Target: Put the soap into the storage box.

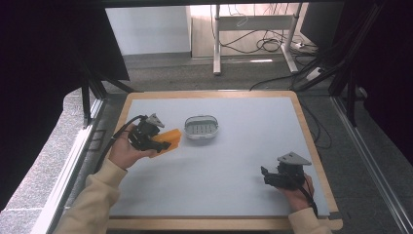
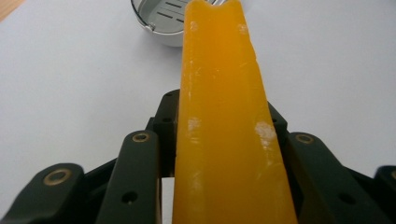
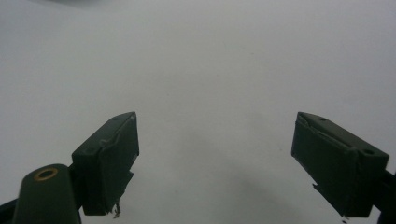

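- Left gripper (image 1: pixel 163 145) sitting in the left-centre of the high view, its jaws clamping an orange bar (image 1: pixel 169 140) from both sides.
- In the left gripper view the orange bar (image 2: pixel 224 116) is running up the middle of the frame between the 2 black jaws, its far end reaching the top edge.
- White slotted dish (image 1: pixel 201 126) is lying just right of the bar's tip in the high view, centre frame; a narrow gap is showing between them. In the left gripper view the dish (image 2: pixel 159 21) is sitting at the top, partly behind the bar.
- Right gripper (image 1: pixel 265 174) is resting at lower right of the high view, well apart from the dish.
- In the right gripper view its jaws are standing wide, with nothing but bare grey table (image 3: pixel 210 70) between them.
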{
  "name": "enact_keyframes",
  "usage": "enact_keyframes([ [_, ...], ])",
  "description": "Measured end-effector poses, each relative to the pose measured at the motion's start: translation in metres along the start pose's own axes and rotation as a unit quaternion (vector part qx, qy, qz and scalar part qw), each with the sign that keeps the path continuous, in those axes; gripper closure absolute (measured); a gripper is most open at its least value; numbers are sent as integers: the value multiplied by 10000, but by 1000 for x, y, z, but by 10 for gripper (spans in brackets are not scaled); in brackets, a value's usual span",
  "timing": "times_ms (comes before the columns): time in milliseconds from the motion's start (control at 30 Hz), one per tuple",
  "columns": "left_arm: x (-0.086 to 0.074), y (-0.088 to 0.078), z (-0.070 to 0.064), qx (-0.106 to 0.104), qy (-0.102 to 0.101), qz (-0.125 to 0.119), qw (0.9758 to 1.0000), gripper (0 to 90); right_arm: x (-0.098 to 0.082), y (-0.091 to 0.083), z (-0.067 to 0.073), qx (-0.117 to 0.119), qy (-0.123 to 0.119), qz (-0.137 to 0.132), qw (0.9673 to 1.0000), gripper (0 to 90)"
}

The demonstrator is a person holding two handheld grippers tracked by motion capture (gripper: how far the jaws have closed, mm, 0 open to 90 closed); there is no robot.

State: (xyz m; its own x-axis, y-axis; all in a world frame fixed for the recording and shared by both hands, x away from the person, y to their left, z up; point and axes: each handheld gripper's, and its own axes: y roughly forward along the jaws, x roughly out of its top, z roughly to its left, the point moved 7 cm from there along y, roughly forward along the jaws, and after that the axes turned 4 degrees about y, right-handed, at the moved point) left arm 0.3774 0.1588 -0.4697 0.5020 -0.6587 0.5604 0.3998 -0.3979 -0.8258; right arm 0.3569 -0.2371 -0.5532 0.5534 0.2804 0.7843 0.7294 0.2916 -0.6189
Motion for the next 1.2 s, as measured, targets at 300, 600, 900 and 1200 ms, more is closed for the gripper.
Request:
enact_keyframes([
  [300,8,1,2,-115,-1,-50,9999,621,0,0,0,-3,14,9,10000,152],
  [600,14,4,7,-111,-9,-43,9999,621,0,0,0,-4,21,0,10000,152],
  [900,25,2,9,-94,51,-143,9998,621,0,0,-1,-4,34,4,10000,152],
  [1200,36,2,8,-102,172,-150,9997,620,0,0,-1,-2,37,9,10000,152],
])
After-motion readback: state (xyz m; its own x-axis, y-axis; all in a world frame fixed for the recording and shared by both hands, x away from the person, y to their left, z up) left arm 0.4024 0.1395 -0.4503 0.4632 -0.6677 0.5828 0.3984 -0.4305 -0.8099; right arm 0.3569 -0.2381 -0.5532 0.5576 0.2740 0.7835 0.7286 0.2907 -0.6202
